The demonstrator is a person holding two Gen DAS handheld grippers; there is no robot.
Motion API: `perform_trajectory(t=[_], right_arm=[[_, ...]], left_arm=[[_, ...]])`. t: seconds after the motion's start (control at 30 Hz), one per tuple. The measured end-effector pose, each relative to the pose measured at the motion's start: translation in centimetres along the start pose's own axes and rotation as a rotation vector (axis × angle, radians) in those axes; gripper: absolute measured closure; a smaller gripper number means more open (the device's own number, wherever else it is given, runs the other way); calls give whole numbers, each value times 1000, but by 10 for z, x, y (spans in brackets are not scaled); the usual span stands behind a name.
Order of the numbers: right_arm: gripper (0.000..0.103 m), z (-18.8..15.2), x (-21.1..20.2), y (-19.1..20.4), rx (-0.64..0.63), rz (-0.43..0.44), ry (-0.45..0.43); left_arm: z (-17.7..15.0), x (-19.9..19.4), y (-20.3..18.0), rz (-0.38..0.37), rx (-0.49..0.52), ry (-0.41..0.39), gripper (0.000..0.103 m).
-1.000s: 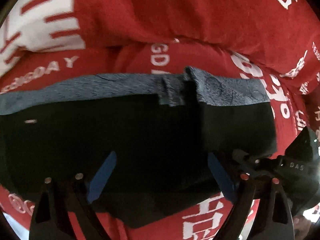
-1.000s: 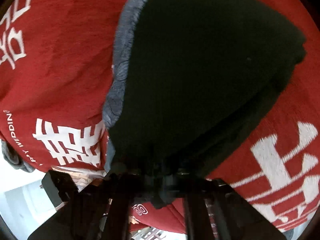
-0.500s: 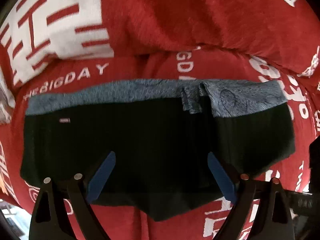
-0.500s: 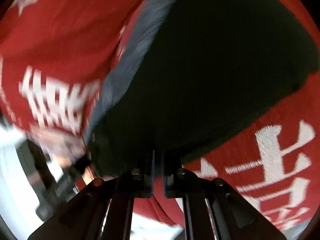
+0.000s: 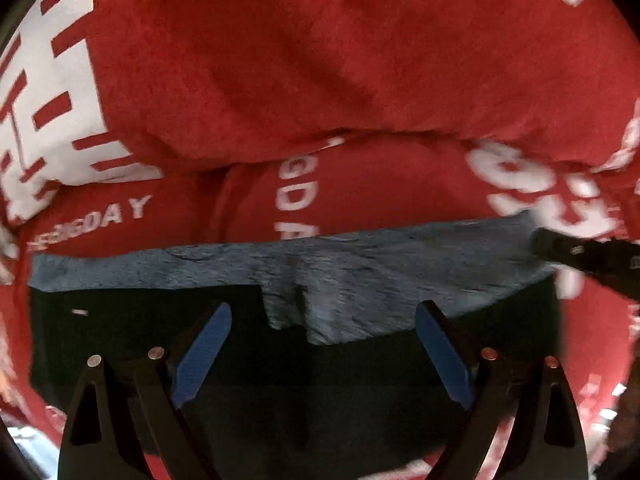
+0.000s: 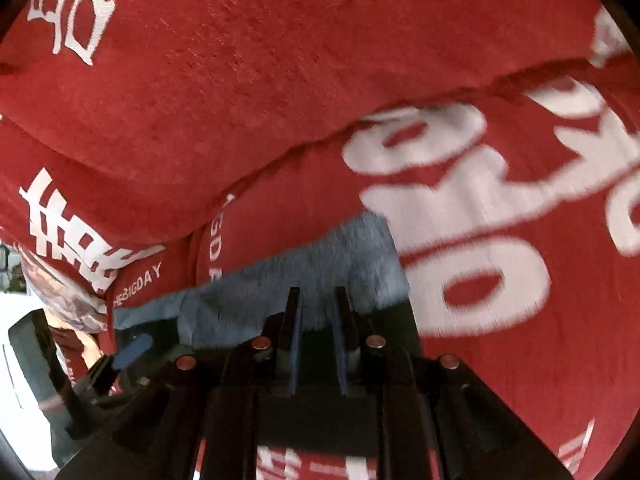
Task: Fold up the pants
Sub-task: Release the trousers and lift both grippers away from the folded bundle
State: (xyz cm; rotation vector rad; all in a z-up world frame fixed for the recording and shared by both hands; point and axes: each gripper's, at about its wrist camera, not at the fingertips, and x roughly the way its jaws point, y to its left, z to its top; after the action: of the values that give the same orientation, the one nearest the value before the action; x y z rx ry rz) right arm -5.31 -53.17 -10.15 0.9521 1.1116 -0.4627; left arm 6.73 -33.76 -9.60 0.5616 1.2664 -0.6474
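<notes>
A pair of black fabric pants (image 5: 320, 384) with a wide blue-grey textured waistband (image 5: 360, 276) lies folded into a broad, flat rectangle on a red plush blanket printed with large white characters and lettering (image 5: 320, 92). In the left wrist view the waistband runs across the far edge of the bundle, with a stepped flap of the same grey cloth lapping down over the black fabric near the middle. A small pale tag (image 5: 79, 312) sits on the black cloth near its left end.

The left tool (image 5: 320, 352) hovers over the near part of the pants with its two black fingers spread wide, blue pads facing inward, gripping nothing. Whether its tips touch the cloth cannot be told from this angle.

The right tool (image 6: 316, 316) is at the right-hand end of the pants, seen in the left wrist view as a dark bar (image 5: 592, 258) reaching in at the waistband's corner. In its own view the two fingers stand close together with a narrow gap between the blue pads, and they appear to hold nothing, though blur makes this uncertain. The grey waistband (image 6: 300, 264) lies just beyond its tips.

A raised fold of the red blanket forms a thick ridge behind the pants.
</notes>
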Motion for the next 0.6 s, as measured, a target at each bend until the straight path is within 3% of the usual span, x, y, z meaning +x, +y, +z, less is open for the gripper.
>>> perform_trajectory(t=[0.07, 0.13, 0.27, 0.4, 0.6], right_arm=[[85, -1, 18, -12, 1, -4, 63], [85, -11, 31, -15, 29, 52, 93], [85, -34, 32, -2, 4, 67, 122], [85, -60, 39, 18, -9, 112, 207], [84, -97, 10, 32, -12, 88, 197]], left_arm=[[-7, 21, 12, 45, -39, 72, 9], [-19, 30, 26, 8, -74, 114, 8], [-40, 19, 39, 8, -45, 105, 7], [-49, 3, 54, 25, -37, 104, 7], [-68, -20, 82, 27, -20, 107, 7]])
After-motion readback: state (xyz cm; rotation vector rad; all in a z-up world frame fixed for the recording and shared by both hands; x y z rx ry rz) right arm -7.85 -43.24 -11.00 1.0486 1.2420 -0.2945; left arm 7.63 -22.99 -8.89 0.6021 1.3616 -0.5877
